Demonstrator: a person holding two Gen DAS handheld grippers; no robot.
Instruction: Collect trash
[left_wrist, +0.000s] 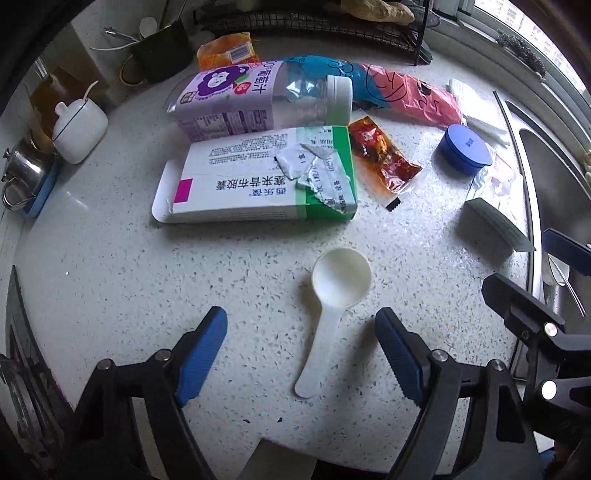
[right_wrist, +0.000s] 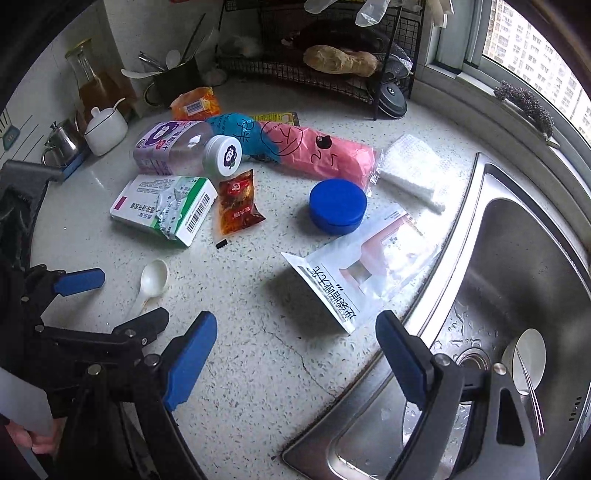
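Observation:
A white plastic scoop (left_wrist: 332, 295) lies on the speckled counter, its handle between the blue pads of my left gripper (left_wrist: 303, 354), which is open and not touching it. Beyond it lie a green-and-white medicine box (left_wrist: 258, 177), a purple-labelled juice bottle (left_wrist: 258, 99), a red sauce sachet (left_wrist: 384, 158), a blue round tin (left_wrist: 465, 149) and a pink-and-teal bag (left_wrist: 399, 92). My right gripper (right_wrist: 297, 356) hangs open and empty over the counter's edge by the sink, with a white printed pouch (right_wrist: 354, 280) just ahead of it. The left gripper (right_wrist: 114, 301) shows at its left.
A steel sink (right_wrist: 517, 240) with a white cup (right_wrist: 528, 354) in it fills the right side. A black wire rack (right_wrist: 332, 74), a utensil cup (right_wrist: 177, 77), a white lidded pot (right_wrist: 105, 129) and an orange wrapper (right_wrist: 195, 103) line the back. A white pad pack (right_wrist: 413, 170) lies near the sink.

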